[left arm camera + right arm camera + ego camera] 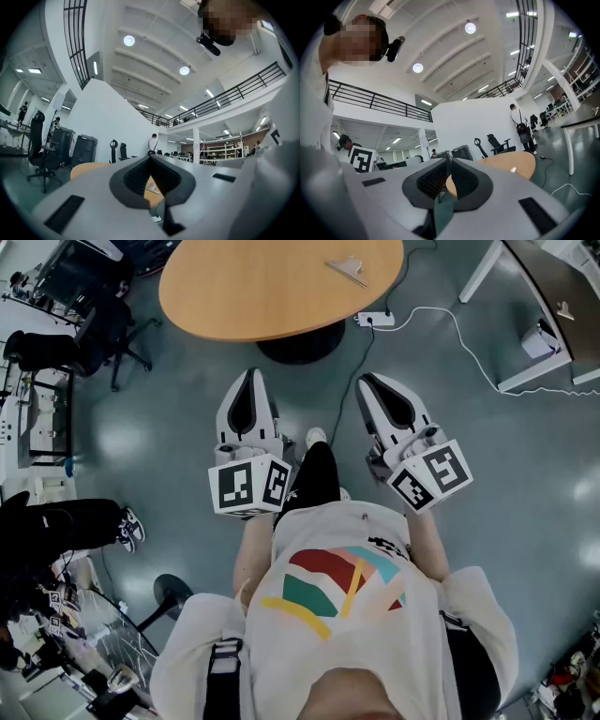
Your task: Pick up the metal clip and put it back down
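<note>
The metal clip (347,270) lies on the round wooden table (272,287), near its far right edge. Both grippers hang over the floor, short of the table and pointing toward it. My left gripper (249,374) is shut, its jaws meeting at the tip with nothing between them. My right gripper (367,380) is shut and empty too. In the right gripper view the closed right gripper (449,161) points past the table (511,165), where the clip (513,169) shows as a small bright spot. In the left gripper view the closed left gripper (150,157) hides most of the table (89,168).
A power strip (375,320) and a white cable (459,334) lie on the floor right of the table's black base (300,345). An office chair (103,329) stands at the left. A white desk (539,306) stands at the right. The person's foot (317,437) is between the grippers.
</note>
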### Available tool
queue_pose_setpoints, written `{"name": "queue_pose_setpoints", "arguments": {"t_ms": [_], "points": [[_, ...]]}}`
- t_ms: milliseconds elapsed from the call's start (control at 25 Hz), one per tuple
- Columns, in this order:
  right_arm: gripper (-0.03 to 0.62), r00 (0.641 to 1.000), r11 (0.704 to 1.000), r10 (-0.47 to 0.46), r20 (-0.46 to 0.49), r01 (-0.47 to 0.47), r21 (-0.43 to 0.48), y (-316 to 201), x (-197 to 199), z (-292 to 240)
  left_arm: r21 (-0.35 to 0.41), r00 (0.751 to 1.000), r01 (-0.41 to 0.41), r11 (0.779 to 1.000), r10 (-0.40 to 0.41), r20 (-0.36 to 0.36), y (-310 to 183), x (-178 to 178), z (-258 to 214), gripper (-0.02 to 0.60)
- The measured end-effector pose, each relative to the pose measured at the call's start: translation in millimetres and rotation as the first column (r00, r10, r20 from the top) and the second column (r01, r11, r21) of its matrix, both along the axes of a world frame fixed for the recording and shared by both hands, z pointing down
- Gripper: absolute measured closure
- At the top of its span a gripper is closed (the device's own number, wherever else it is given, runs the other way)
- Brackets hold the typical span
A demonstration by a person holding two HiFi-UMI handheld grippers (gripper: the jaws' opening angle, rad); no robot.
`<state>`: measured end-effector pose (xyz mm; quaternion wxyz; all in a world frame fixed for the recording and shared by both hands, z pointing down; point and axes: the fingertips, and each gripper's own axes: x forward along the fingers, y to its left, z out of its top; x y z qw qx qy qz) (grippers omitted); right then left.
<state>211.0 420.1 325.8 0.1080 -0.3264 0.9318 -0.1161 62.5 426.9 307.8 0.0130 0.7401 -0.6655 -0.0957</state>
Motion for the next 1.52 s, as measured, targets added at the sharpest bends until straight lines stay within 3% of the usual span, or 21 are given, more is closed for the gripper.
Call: {"name": "queue_pose_setpoints", "arguments": {"t_ms": [120,200,280,480,600,840,1040,1160,1320,1440,1520], "points": [[0.572,0.998,0.999,0.004,-0.057,-0.001,0.042,-12,-12,2,0.021,1.000,-0.006,1.000,0.006,0.003,-16,-11,-4,0.540],[0.425,0.995,0.996,0.009,-0.097,0.000,0.095,-23,-23,5,0.041,1.000,-0.021,0.999,0.021,0.003,-31,-18,-4,0.540],[0.398,0.994,0.992,0.013,-0.111,0.001,0.127,-41,-35,10,0.050,0.999,-0.051,0.997,0.051,0.003,-54,-25,3,0.540],[0.398,0.995,0.994,0.018,-0.098,-0.007,0.109,-114,-48,24,-0.009,0.990,-0.137,0.991,0.136,-0.025,-141,-33,32,0.540],[0.399,0.994,0.997,0.049,-0.093,-0.042,0.071,-190,-57,30,0.007,0.987,-0.157,0.988,0.157,-0.033,-211,-48,34,0.540],[0.399,0.988,0.996,0.082,-0.130,-0.075,0.056,-335,-131,25,0.006,0.979,-0.195,0.981,0.195,-0.060,-353,-118,38,0.540],[0.399,0.993,0.999,0.039,-0.112,-0.039,0.003,-453,-174,-10,0.002,0.973,-0.226,0.974,0.226,-0.042,-471,-147,6,0.540],[0.399,0.992,1.000,0.012,-0.129,-0.013,-0.009,-498,-202,-15,-0.014,0.968,-0.245,0.969,0.244,-0.053,-515,-158,1,0.540],[0.401,0.984,0.998,0.047,-0.174,-0.055,-0.043,-542,-228,-5,-0.036,0.958,-0.281,0.959,0.279,-0.064,-551,-167,8,0.540],[0.474,0.972,0.990,0.101,-0.211,-0.118,-0.073,-563,-226,10,-0.069,0.949,-0.307,0.949,0.299,-0.104,-572,-167,30,0.540],[0.575,0.965,0.980,0.158,-0.209,-0.179,-0.089,-574,-212,17,-0.099,0.947,-0.309,0.946,0.296,-0.122,-584,-164,44,0.540]]}}
